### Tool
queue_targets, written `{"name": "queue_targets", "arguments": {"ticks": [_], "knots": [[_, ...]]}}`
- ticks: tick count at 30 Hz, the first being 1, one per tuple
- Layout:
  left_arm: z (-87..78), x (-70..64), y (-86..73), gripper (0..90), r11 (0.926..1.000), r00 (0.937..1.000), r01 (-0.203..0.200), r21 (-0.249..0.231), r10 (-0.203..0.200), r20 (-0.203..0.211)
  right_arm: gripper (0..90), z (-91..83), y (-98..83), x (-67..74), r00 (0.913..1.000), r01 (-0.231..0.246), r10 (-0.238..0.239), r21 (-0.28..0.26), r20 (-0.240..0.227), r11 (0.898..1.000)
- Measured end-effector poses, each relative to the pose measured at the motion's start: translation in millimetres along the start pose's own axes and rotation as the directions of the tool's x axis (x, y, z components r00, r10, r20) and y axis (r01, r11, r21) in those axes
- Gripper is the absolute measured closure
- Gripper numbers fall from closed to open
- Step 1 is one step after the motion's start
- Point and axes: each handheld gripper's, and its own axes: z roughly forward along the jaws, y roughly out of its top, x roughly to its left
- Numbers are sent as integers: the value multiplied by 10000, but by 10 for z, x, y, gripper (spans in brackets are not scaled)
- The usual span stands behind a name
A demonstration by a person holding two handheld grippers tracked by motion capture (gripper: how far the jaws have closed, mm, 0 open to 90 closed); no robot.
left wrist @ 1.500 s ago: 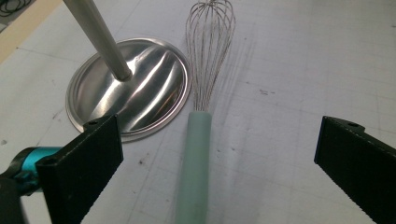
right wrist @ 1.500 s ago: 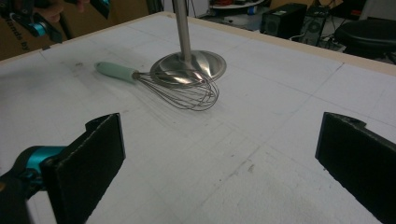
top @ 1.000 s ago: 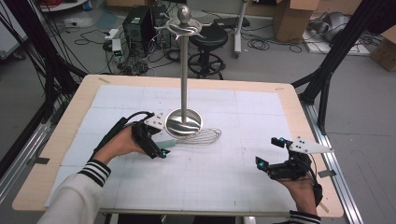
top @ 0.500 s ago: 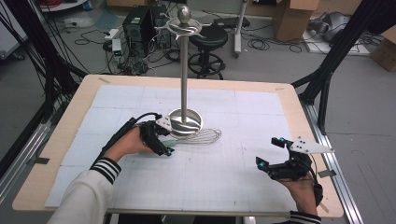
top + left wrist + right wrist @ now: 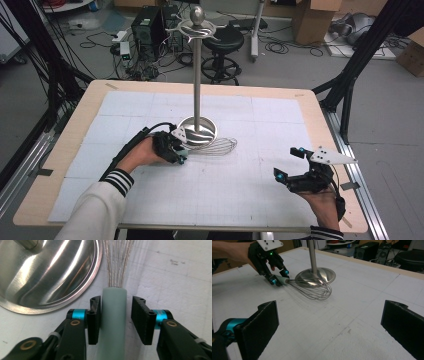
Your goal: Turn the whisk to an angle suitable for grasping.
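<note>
**Whisk handle between the left jaws**

White gridded table (image 5: pixel 280 130), high view: left gripper (image 5: pixel 176 150) at centre-left on the whisk (image 5: pixel 212 146), beside the stand base (image 5: pixel 197 132); right gripper (image 5: pixel 296 172) lower right, well apart

Left gripper view: handle (image 5: pixel 113 315) runs straight up between jaws just closing; one pad touches, the other shows a gap

Right gripper view: own jaws wide apart, whisk upper left

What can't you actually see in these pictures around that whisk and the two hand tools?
- Whisk handle end: cut off by the bottom edge of the left gripper view; covered by the left tool in the high view.
- Grip: one pad touches the handle, a gap shows at the other.
- Stand hooks: too small in the high view.
- Right tool: its body lies below the right gripper view's edge.
</note>
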Motion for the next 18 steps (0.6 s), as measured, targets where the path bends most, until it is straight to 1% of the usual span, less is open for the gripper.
{"name": "queue_targets", "arguments": {"ticks": [1, 2, 3, 4, 6, 7, 9, 12, 13, 16, 18], "knots": [[6, 1, 3, 620, 10000, 10000, 9, 82, -9, -6, 4, 0, 0, 0, 10000, 0, 0, 0, 0, 10000], [7, 1, 5, 639, 10000, 10000, 19, 78, -19, -12, 5, 2, 0, 1, 10000, 9, -9, -3, 1, 10000], [3, -3, 8, 639, 9999, 10000, 13, 100, -12, -61, 5, 2, 0, 1, 10000, 9, -9, -3, 1, 10000], [1, -13, 9, 677, 9999, 9998, -111, 93, 113, -146, 5, 3, 0, 0, 10000, 13, -13, -2, -8, 10000], [-1, -53, 17, 685, 9988, 9986, -458, 157, 462, -251, 5, 3, 1, 1, 10000, 5, -5, 0, -2, 10000], [5, -76, 24, 691, 9987, 9981, -501, 115, 505, -345, 5, 2, 2, 2, 10000, 3, -3, 0, -7, 10000], [7, -91, 31, 692, 9988, 9980, -464, 139, 470, -428, 5, 0, 5, 6, 10000, -19, 19, 0, -5, 10000], [0, -92, 38, 693, 9993, 9989, -328, 185, 334, -325, 5, -1, 8, 4, 10000, 70, -70, -20, 32, 10000], [-1, -102, 41, 693, 9997, 9993, -214, 142, 219, -316, 5, -5, 12, 7, 10000, 72, -72, -23, 12, 10000], [-38, -110, 58, 694, 9997, 9995, -207, 97, 209, -253, 5, -8, 19, 10, 10000, 60, -60, -35, 9, 10000], [-71, -123, 76, 695, 9994, 9991, -323, 116, 326, -258, 5, -11, 25, 9, 9999, 103, -103, -69, 31, 9999]]}}
